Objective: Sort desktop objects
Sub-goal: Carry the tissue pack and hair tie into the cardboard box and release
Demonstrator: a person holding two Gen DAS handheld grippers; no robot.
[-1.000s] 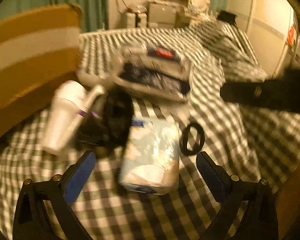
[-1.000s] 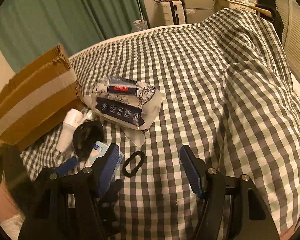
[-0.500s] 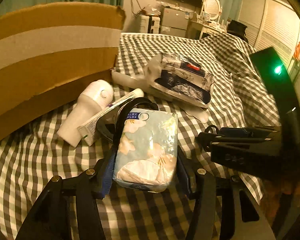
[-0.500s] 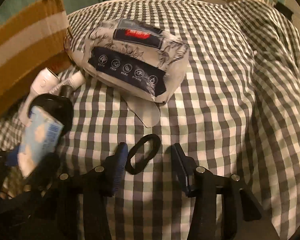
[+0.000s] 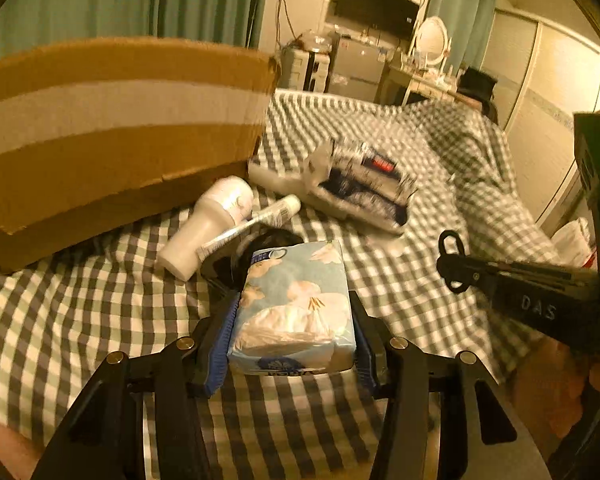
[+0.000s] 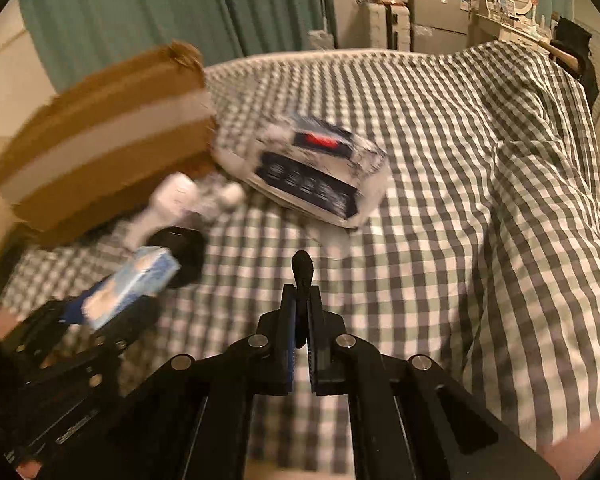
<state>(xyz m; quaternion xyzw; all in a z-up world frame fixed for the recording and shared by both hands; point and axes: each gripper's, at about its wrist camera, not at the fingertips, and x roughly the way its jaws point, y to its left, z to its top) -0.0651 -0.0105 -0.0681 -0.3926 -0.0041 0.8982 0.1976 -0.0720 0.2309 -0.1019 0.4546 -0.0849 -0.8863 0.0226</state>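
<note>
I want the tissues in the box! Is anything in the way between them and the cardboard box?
The left tool holds the tissue pack. A white bottle and a tube lie between it and the cardboard box, low on the bed; lifting over them looks possible.

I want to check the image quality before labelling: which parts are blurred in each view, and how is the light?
Left wrist view: warm dim light; the tissue pack in the left gripper is sharp, the cardboard box smeared. Right wrist view: the right gripper and hair tie sharp, the box and printed pack motion-blurred.

Right tool (image 6: 302,316) pinching black ring (image 6: 302,270)
</note>
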